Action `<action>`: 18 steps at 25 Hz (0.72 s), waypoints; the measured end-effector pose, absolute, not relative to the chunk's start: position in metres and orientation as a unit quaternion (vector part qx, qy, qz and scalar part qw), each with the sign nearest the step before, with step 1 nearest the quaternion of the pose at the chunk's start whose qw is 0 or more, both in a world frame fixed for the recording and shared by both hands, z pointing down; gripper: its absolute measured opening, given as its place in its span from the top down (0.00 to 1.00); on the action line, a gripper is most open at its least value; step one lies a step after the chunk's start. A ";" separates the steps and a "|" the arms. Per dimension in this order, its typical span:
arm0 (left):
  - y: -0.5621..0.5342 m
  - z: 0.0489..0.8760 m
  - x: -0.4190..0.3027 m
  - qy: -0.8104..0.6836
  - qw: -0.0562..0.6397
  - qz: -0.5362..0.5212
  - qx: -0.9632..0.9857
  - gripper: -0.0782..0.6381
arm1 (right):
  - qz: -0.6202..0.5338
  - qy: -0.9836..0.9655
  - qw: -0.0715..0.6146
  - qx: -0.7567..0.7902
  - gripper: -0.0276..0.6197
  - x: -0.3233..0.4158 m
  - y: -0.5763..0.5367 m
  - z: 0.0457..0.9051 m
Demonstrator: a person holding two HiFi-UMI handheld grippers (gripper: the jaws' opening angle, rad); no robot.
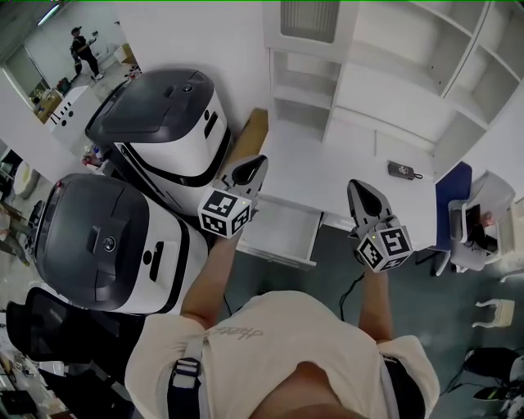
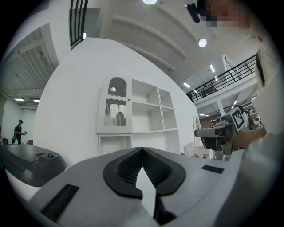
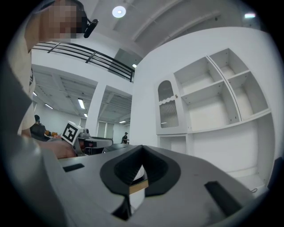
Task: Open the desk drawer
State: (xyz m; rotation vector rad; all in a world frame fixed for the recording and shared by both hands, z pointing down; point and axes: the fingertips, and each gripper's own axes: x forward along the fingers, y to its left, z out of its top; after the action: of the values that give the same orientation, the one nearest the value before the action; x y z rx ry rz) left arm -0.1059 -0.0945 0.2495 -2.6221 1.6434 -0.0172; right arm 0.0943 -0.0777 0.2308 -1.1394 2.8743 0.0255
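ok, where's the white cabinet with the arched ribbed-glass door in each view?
Head view: white arched-door cabinet sits at the top edge, right of centre, seen from above.
Left gripper view: cabinet is left of centre, mid-height.
Right gripper view: cabinet is right of centre, mid-height.
Shared landmark: the open white shelf compartments lie to its right in all three.

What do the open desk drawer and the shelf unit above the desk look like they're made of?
Drawer: probably white laminated board with a matte finish. Its panels are flat and even, with no grain showing.
Shelf unit: likely the same painted or laminated board, with uniform white, thin, square-edged panels.
Neither can be told for certain.
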 end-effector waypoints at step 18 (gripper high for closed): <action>-0.076 0.267 -0.083 0.504 0.012 -0.012 -0.864 0.88 | 0.004 0.920 0.009 -0.393 0.96 0.111 -0.061 0.246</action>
State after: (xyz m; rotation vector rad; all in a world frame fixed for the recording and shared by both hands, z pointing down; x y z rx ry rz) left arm -0.0830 -0.0758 0.2674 -2.6923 1.5715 -0.0381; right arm 0.1106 -0.0610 0.2457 -1.2269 2.8729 0.0127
